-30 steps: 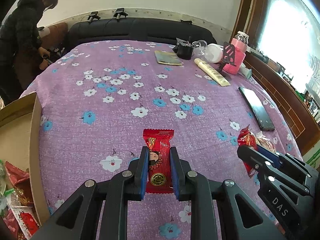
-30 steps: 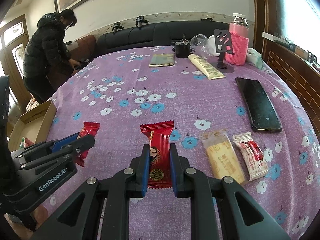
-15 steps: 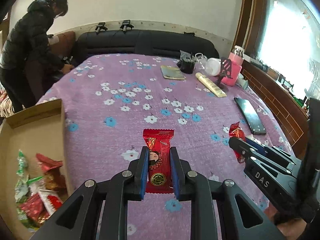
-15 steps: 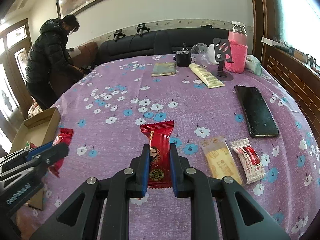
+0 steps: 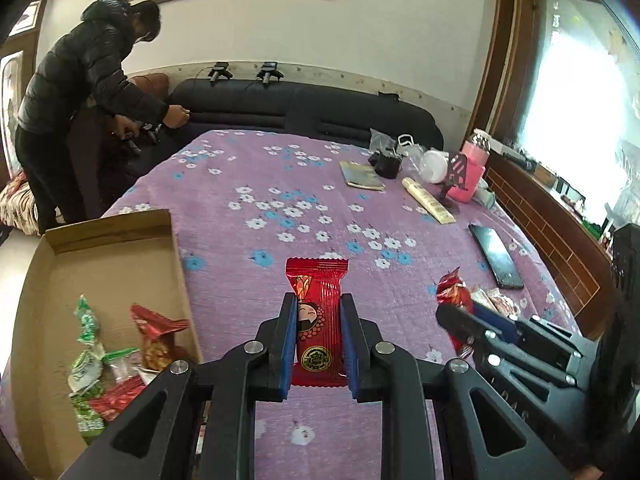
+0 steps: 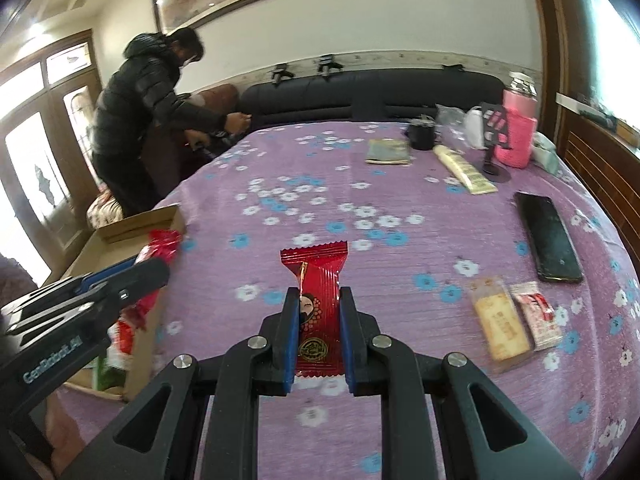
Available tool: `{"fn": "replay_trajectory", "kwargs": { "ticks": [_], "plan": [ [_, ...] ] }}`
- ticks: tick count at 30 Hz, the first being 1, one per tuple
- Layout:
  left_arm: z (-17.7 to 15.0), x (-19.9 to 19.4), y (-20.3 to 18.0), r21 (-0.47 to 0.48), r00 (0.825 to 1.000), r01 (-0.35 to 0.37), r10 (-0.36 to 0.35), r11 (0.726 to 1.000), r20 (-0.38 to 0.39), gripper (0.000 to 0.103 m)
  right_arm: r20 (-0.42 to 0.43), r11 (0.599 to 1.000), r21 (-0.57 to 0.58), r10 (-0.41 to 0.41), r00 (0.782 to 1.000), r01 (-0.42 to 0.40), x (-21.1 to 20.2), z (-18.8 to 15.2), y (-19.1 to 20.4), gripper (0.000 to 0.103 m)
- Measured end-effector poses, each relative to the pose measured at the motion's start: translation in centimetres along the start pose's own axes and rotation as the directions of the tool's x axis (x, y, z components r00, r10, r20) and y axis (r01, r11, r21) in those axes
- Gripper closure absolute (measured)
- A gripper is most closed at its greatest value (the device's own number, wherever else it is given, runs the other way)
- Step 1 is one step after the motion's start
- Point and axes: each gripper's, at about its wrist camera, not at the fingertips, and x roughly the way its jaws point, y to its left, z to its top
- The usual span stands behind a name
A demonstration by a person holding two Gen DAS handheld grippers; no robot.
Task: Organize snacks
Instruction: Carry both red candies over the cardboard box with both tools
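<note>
My left gripper is shut on a red snack packet and holds it above the purple flowered tablecloth, just right of a cardboard box with several snacks inside. My right gripper is shut on another red snack packet above the cloth. Each gripper shows in the other's view: the right one at the lower right, the left one at the left over the box. A yellow cracker pack and a white-red pack lie on the cloth to the right.
A black phone lies right. At the far side stand a pink bottle, a phone stand, a cream tube, a booklet and a black cup. A person in black bends by the sofa.
Both grippers rose and shifted left with their red packets. The cardboard box has come much further into the left view, and the left gripper now hangs over it.
</note>
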Motion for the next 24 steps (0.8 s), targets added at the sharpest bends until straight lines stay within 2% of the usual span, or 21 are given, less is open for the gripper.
{"fn": "replay_trajectory", "kwargs": {
  "ticks": [6, 12, 19, 24],
  "plan": [
    [-0.1, -1.1, 3.2, -0.053, 1.000, -0.010, 0.011, 0.999, 0.015, 0.082, -0.011, 0.996, -0.074, 0.045, 0.999, -0.045, -0.2, 0.3, 4.2, 0.086],
    [-0.8, -2.4, 7.8, -0.130, 0.999, -0.039, 0.041, 0.991, 0.019, 0.082, -0.063, 0.985, -0.121, 0.114, 0.992, -0.121, 0.8, 0.0, 8.3, 0.086],
    [-2.5, -3.2, 14.2, -0.235, 0.995, -0.101, 0.104, 0.967, -0.002, 0.082, -0.124, 0.963, -0.178, 0.183, 0.975, -0.203, 1.9, -0.9, 12.4, 0.086],
    [-4.0, -2.7, 17.0, -0.283, 0.989, -0.150, 0.145, 0.947, -0.040, 0.082, -0.174, 0.946, -0.203, 0.218, 0.960, -0.252, 2.9, -1.7, 14.5, 0.085]
  ]
}}
